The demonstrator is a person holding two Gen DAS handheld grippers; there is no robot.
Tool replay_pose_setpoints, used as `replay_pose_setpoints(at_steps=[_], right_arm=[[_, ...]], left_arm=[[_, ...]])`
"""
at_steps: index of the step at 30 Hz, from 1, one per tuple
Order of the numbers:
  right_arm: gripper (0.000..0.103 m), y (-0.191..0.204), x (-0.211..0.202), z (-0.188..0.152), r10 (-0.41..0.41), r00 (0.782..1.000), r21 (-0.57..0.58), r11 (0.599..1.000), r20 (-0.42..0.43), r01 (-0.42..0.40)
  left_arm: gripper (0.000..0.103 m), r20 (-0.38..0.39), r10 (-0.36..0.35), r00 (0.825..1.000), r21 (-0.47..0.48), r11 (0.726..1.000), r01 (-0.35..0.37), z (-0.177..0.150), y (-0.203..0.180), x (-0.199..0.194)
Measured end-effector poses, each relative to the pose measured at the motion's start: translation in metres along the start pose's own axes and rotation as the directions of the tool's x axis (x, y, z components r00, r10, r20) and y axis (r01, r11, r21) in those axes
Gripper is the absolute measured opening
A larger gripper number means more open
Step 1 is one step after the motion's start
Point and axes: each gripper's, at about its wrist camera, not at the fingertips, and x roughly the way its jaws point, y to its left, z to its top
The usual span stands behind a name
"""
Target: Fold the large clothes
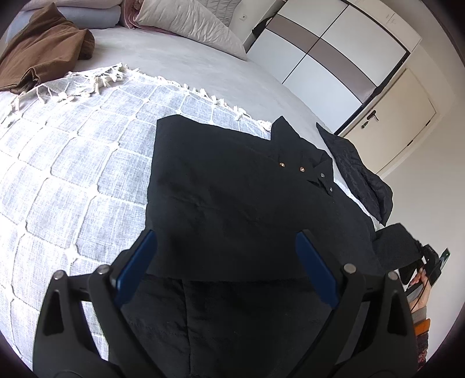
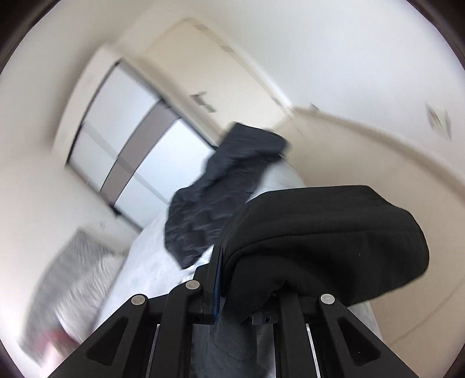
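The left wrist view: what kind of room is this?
Most likely a bedroom: a bed with a grey checked fringed blanket, a pale quilted pillow, and a white-and-grey panelled wardrobe.

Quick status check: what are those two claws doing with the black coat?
Left gripper open above black coat. Right gripper shut on a coat fold. Nothing in the way.

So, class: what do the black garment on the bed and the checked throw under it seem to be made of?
Black garment: likely a matte woven or fleecy cloth; it drapes softly, shows no shine, and has small metal-looking snaps. Checked throw: probably coarse woven cotton, grey with raised white grid threads and a knotted white fringe.
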Motion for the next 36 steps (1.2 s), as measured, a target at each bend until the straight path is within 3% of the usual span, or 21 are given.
replay_pose_setpoints(at_steps=[2, 3, 5, 6, 8, 9, 11, 12, 14, 15, 16, 18, 20, 21, 23, 25, 26, 28, 30, 32, 36], right_arm=[[0.012, 0.065, -0.009, -0.011, 0.033, 0.999, -0.247, 0.968, -0.017, -0.036], [0.012, 0.098, -0.012, -0.024, 0.049, 0.998, -0.372, 0.926, -0.04, -0.06], [0.014, 0.15, -0.014, -0.059, 0.069, 0.992, -0.57, 0.813, -0.105, -0.117], [0.015, 0.182, -0.014, -0.09, 0.071, 0.983, -0.683, 0.71, -0.172, -0.17], [0.016, 0.214, -0.009, -0.142, 0.053, 0.951, -0.774, 0.568, -0.306, -0.281], [0.016, 0.226, -0.002, -0.174, 0.011, 0.916, -0.795, 0.493, -0.4, -0.353], [0.016, 0.237, 0.02, -0.241, -0.135, 0.845, -0.823, 0.351, -0.517, -0.447], [0.021, 0.235, 0.031, -0.269, -0.209, 0.824, -0.837, 0.295, -0.527, -0.461], [0.033, 0.23, 0.037, -0.304, -0.276, 0.825, -0.869, 0.214, -0.492, -0.447], [0.034, 0.23, 0.033, -0.309, -0.264, 0.849, -0.887, 0.193, -0.458, -0.419], [0.035, 0.229, 0.037, -0.305, -0.258, 0.854, -0.889, 0.202, -0.452, -0.41], [0.043, 0.227, 0.036, -0.294, -0.265, 0.826, -0.86, 0.279, -0.497, -0.428], [0.052, 0.223, 0.031, -0.277, -0.248, 0.784, -0.805, 0.364, -0.568, -0.468], [0.063, 0.219, 0.027, -0.264, -0.212, 0.747, -0.748, 0.422, -0.63, -0.511], [0.068, 0.207, 0.014, -0.24, -0.136, 0.694, -0.653, 0.502, -0.707, -0.567], [0.069, 0.197, 0.003, -0.222, -0.072, 0.66, -0.583, 0.547, -0.747, -0.601], [0.069, 0.189, -0.002, -0.207, -0.035, 0.654, -0.553, 0.571, -0.755, -0.607], [0.071, 0.172, -0.014, -0.187, -0.001, 0.667, -0.532, 0.605, -0.745, -0.592], [0.073, 0.157, -0.003, -0.159, 0.01, 0.707, -0.522, 0.668, -0.707, -0.531], [0.074, 0.135, 0.013, -0.131, 0.006, 0.751, -0.478, 0.768, -0.661, -0.426], [0.074, 0.091, 0.066, -0.1, -0.006, 0.775, -0.3, 0.924, -0.631, -0.237]], left_arm=[[0.096, -0.004, -0.004, 1.0, -0.001, 1.0, 0.004, 0.0, -0.001, 0.0], [0.096, -0.009, -0.005, 1.0, -0.001, 1.0, 0.005, -0.001, -0.001, 0.001], [0.096, -0.018, -0.005, 1.0, 0.0, 1.0, 0.005, -0.001, -0.002, 0.003], [0.096, -0.023, -0.005, 1.0, 0.0, 1.0, 0.005, -0.002, -0.002, 0.004], [0.096, -0.036, -0.004, 0.999, 0.002, 1.0, 0.004, -0.003, -0.003, 0.006], [0.096, -0.043, -0.003, 0.999, 0.004, 1.0, 0.004, -0.003, -0.003, 0.007], [0.096, -0.054, 0.002, 0.999, 0.015, 1.0, -0.001, -0.004, -0.004, 0.008], [0.096, -0.058, 0.006, 0.998, 0.021, 1.0, -0.005, -0.004, -0.004, 0.008], [0.096, -0.061, 0.013, 0.998, 0.028, 1.0, -0.012, -0.004, -0.003, 0.008], [0.096, -0.064, 0.012, 0.998, 0.028, 1.0, -0.01, -0.004, -0.003, 0.008], [0.096, -0.067, 0.007, 0.998, 0.026, 1.0, -0.005, -0.004, -0.002, 0.007], [0.096, -0.078, -0.005, 0.997, 0.02, 1.0, 0.007, -0.004, -0.002, 0.007], [0.096, -0.095, -0.027, 0.995, 0.015, 0.999, 0.029, -0.005, -0.004, 0.008], [0.096, -0.105, -0.04, 0.994, 0.017, 0.999, 0.042, -0.006, -0.006, 0.008], [0.096, -0.119, -0.066, 0.991, 0.036, 0.997, 0.071, -0.008, -0.014, 0.007], [0.096, -0.128, -0.069, 0.989, 0.082, 0.993, 0.08, -0.011, -0.023, 0.005], [0.096, -0.128, -0.061, 0.99, 0.113, 0.991, 0.075, -0.013, -0.029, 0.002], [0.096, -0.107, -0.051, 0.993, 0.164, 0.984, 0.068, -0.016, -0.04, -0.002], [0.096, -0.086, -0.06, 0.994, 0.2, 0.977, 0.076, -0.017, -0.051, -0.004], [0.096, -0.07, -0.077, 0.995, 0.219, 0.972, 0.091, -0.017, -0.062, -0.004], [0.096, -0.06, -0.116, 0.991, 0.245, 0.961, 0.127, -0.02, -0.078, 0.004]])
